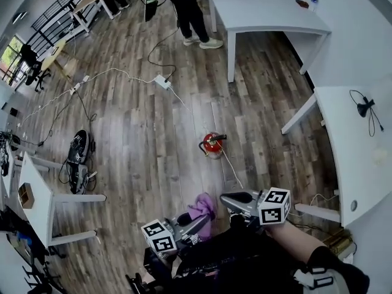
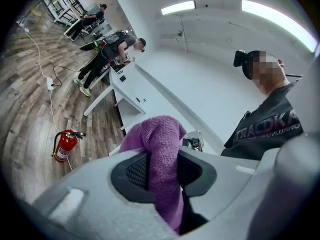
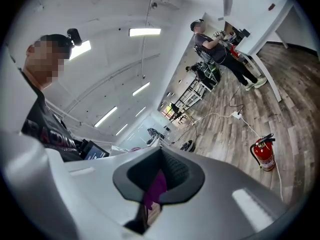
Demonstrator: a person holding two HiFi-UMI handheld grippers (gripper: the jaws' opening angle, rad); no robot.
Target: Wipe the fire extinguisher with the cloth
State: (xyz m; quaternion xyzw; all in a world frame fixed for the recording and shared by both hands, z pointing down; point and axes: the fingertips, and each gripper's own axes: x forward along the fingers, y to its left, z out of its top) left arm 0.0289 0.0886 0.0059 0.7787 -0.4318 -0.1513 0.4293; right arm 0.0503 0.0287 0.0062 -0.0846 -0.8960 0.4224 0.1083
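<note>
Counts from my feed:

- Extinguisher (image 1: pixel 212 144): one.
- Cloth (image 1: pixel 203 206): one, purple.
- Grippers: two, the left gripper (image 1: pixel 185 218) and the right gripper (image 1: pixel 236 196).
- Marker cubes: two, a left cube (image 1: pixel 158 236) and a right cube (image 1: pixel 275 206).
- People: I count three in the left gripper view, a near person (image 2: pixel 270 119), a person at the table (image 2: pixel 107 54) and a far person (image 2: pixel 92 19).
- White tables in the head view: three, a top table (image 1: pixel 263 11), a right table (image 1: pixel 346 146) and a left table (image 1: pixel 40 210). The ones farther off are too small to count.
- Power strip (image 1: pixel 162 81): one.
- Box (image 1: pixel 26 195): one.
</note>
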